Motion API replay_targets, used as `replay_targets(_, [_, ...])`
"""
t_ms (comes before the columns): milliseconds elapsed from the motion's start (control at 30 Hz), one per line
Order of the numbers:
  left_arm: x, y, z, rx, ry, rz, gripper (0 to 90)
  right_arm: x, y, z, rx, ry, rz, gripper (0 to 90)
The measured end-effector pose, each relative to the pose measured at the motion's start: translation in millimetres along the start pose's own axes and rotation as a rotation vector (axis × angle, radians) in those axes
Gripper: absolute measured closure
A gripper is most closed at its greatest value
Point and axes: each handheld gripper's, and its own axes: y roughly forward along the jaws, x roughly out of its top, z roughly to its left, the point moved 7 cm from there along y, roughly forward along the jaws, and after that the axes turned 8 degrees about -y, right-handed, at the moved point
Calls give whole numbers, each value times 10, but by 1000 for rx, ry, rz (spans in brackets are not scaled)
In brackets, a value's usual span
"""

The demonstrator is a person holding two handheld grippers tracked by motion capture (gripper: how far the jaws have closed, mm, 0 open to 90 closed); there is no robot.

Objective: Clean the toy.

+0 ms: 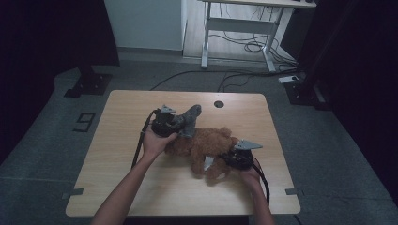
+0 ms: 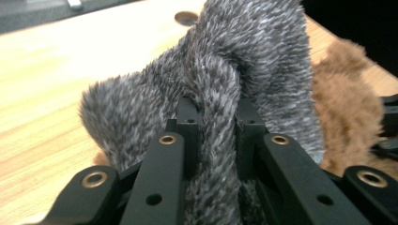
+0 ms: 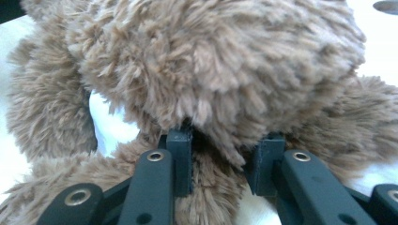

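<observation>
A brown plush bear (image 1: 206, 145) lies on its side in the middle of the wooden table (image 1: 122, 136). A piece of grey furry fabric (image 1: 190, 117) rises from the bear's left end, lifted off the table. My left gripper (image 1: 180, 123) is shut on a fold of it. The left gripper view has that grey fabric (image 2: 253, 61) pinched between the jaws of the left gripper (image 2: 216, 117), with the bear (image 2: 342, 117) behind at the right. My right gripper (image 1: 225, 159) is shut on the bear's lower part. In the right gripper view the right gripper (image 3: 223, 161) presses into the brown fur (image 3: 211, 61).
A round hole (image 1: 218, 103) sits near the table's far edge. Beyond the table stand a white desk frame (image 1: 206, 42), loose floor cables (image 1: 244, 47) and black stand bases (image 1: 89, 84). Bare table top lies left and in front of the bear.
</observation>
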Motion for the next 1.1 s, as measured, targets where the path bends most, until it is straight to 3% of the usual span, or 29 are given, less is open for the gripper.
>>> replay_targets(100, [-112, 45, 63, 1, -8, 11, 765, 14, 21, -17, -7, 13, -11, 667])
replay_targets(167, [-186, 13, 81, -26, -35, 14, 767, 14, 9, 1, -11, 8, -9, 642])
replay_targets(267, [-273, -53, 40, -34, -22, 18, 768, -4, -29, 26, -22, 11, -1, 595])
replay_targets(433, [-477, -162, -60, -47, 17, 5, 769, -43, -110, 72, -22, 20, 11, 432])
replay_targets(600, [-678, -250, -32, -94, -8, -2, 771, -35, -211, 92, 16, 31, 8, 301])
replay_targets(733, [-775, -312, -1, -118, -25, -14, 771, -5, -268, 137, 68, 17, -26, 270])
replay_targets(867, [-823, -330, -40, -124, -19, -19, 771, 21, -372, 121, 80, 26, -42, 265])
replay_targets(967, [-847, -324, -108, -130, -6, -18, 771, 90, -508, 112, 93, 34, -85, 263])
replay_targets(1100, [-875, -312, -168, -123, 9, -23, 770, 194, -482, 240, 99, 1, -82, 224])
